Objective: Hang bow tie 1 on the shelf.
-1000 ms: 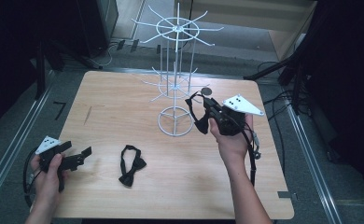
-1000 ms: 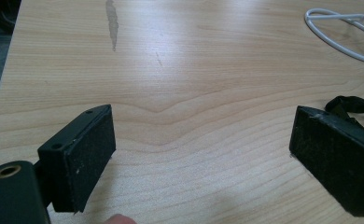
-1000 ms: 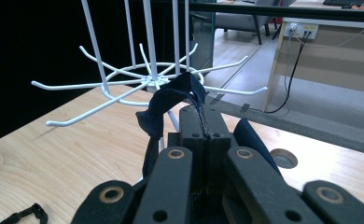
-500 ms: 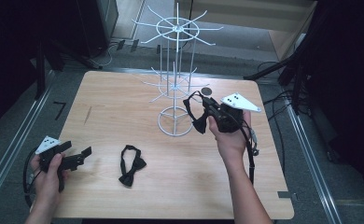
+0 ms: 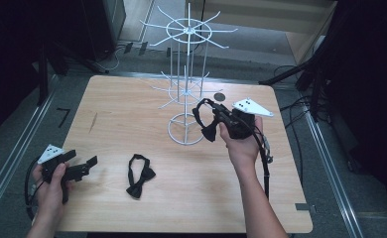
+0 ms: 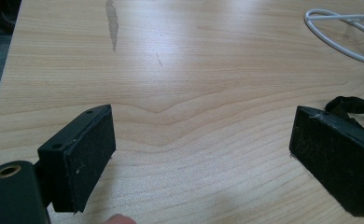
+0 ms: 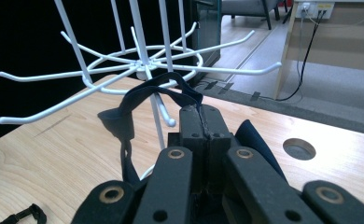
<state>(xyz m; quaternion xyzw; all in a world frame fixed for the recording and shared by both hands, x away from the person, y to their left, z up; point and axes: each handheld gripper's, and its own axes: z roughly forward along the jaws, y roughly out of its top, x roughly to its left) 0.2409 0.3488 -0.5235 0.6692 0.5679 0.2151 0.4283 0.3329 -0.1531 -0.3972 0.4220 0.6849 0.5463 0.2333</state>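
A: What does the high view show?

B: A wooden table (image 5: 132,119) with a white wire display stand (image 5: 186,89) standing toward its far side. A person's forearms come in from the bottom, each hand holding a black 2-jaw gripper.

A: What is the right gripper doing?

B: The right gripper (image 5: 214,116) is held above the table, just beside the stand's round base. Its jaws are pressed together on the strap of a black bow tie (image 5: 207,121). In the right gripper view the strap (image 7: 145,95) loops up from the closed jaws, close to the tip of 1 of the stand's lower white hooks (image 7: 164,114); I cannot tell whether they touch.

A: And the left?

B: The left gripper (image 5: 85,166) rests low at the near left corner of the table. Its jaws stand wide apart with nothing between them.

A: Anything else on the table?

B: A 2nd black bow tie (image 5: 139,176) lies flat between the 2 hands, near the left gripper.
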